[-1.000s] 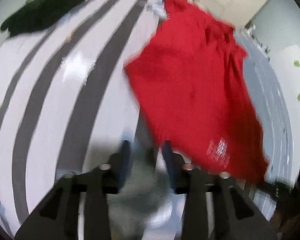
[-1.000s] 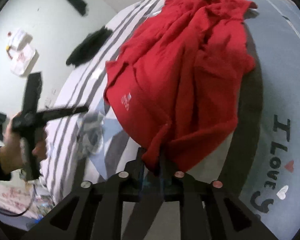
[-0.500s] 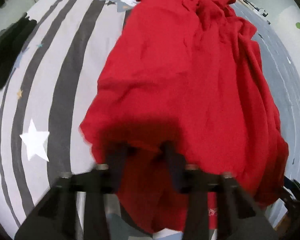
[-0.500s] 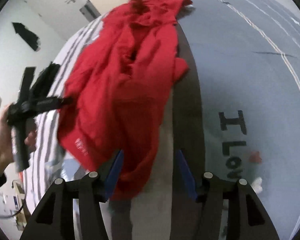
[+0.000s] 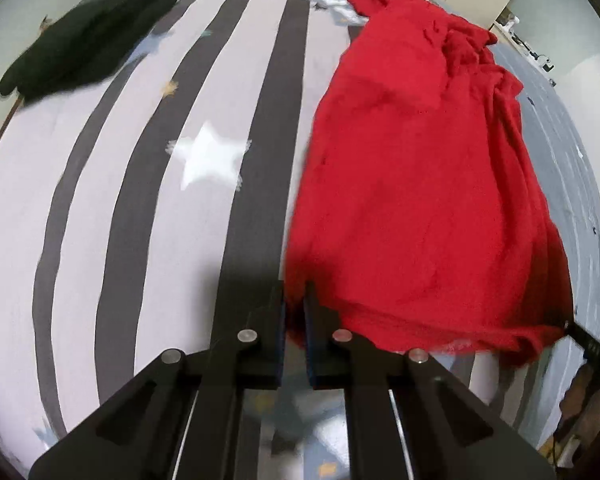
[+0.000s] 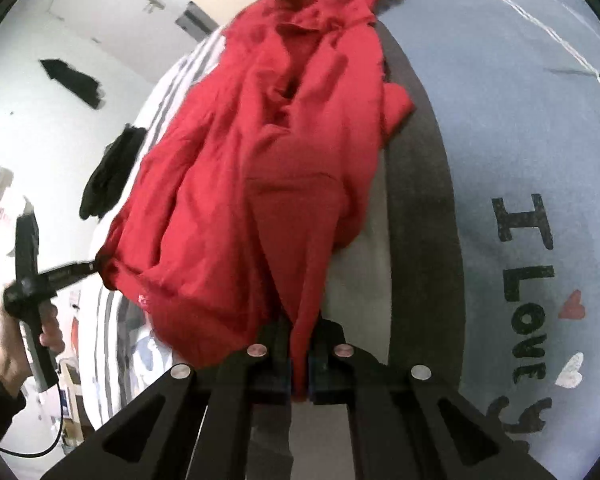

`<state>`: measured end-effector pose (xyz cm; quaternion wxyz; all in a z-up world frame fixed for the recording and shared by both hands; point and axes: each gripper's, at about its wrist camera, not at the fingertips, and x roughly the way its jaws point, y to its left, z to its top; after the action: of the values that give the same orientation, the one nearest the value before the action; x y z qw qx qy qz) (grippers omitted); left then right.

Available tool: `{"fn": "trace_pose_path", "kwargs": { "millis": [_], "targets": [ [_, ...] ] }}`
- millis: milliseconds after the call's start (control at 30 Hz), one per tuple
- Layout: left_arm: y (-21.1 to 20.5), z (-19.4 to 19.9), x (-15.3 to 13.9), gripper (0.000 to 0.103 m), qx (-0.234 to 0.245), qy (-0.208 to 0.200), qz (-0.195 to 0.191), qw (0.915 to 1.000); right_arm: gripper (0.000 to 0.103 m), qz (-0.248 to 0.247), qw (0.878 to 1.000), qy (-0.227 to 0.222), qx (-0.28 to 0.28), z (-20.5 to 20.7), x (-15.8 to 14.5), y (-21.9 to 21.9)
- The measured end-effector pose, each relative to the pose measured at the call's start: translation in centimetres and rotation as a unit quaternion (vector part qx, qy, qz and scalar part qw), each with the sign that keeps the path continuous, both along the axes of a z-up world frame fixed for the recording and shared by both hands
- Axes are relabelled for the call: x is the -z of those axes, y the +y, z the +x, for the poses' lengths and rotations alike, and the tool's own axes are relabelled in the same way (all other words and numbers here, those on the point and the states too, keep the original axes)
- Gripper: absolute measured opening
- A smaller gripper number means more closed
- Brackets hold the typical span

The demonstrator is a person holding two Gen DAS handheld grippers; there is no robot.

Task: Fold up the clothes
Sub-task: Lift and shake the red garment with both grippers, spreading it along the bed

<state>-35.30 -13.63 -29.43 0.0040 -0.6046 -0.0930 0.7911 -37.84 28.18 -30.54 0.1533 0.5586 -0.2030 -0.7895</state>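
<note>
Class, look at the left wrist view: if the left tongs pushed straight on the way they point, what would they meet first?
Probably the red garment itself: the left tongs are already shut on its near edge. Right behind it lies the striped bedcover, though depth is hard to judge.

Grey floor mat: black "I LOVE", rest cut off; print on red garment unreadable

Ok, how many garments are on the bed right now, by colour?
Red: 1, the shirt, held by both claws
Black: 1, the garment lying apart on the stripes
Total: 2
</note>
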Motion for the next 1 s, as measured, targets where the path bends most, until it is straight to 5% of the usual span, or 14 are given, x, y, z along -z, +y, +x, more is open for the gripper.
{"fn": "trace_pose_path", "kwargs": {
  "millis": [200,333,467,533,567,600,633,733,867,933,1000],
  "targets": [
    [1.3,6.2,0.1,0.005,0.002,-0.029,0.033,0.999,0.003,0.026,1.0,0.003,-0.002,1.9,-1.3,0.3],
    [2.6,8.0,-0.7,0.004,0.012,-0.006,0.075,0.9971,0.003,0.044,0.999,0.0,0.026,2.6,-1.3,1.6],
    [2.1,7.6,-1.9,0.009,0.008,0.04,0.059,0.9975,0.008,0.053,0.998,-0.007,0.035,3.2,-1.2,1.7],
    [1.9,7.0,-2.2,0.033,0.003,0.055,0.047,0.9974,0.02,0.068,0.997,-0.012,0.036,3.5,-1.0,1.0],
    [1.9,6.7,-2.2,0.063,0.0,0.061,0.042,0.9972,0.026,0.064,0.997,-0.015,0.036,3.9,-1.0,1.0],
    [1.9,6.3,-2.2,0.082,-0.002,0.068,0.037,0.997,0.039,0.059,0.997,-0.018,0.04,4.0,-0.8,0.7],
    [1.9,5.9,-2.1,0.084,-0.002,0.074,0.033,0.9967,0.047,0.051,0.997,-0.021,0.046,4.2,-0.6,0.4],
    [2.2,6.3,-0.3,0.084,0.023,0.08,0.01,0.9964,0.047,0.045,0.997,-0.031,0.063,4.3,0.4,-0.5],
    [3.0,1.7,2.1,0.083,0.058,0.083,-0.001,0.9948,0.047,0.045,0.994,-0.043,0.094,4.1,2.1,-0.4],
    [3.0,0.7,3.0,0.074,0.073,0.077,-0.003,0.9943,0.047,0.033,0.992,-0.039,0.111,4.0,2.6,0.4],
    [3.8,-0.2,3.9,0.046,0.099,0.072,0.009,0.9924,0.049,0.019,0.992,-0.03,0.123,3.6,2.9,0.9]
  ]
}}
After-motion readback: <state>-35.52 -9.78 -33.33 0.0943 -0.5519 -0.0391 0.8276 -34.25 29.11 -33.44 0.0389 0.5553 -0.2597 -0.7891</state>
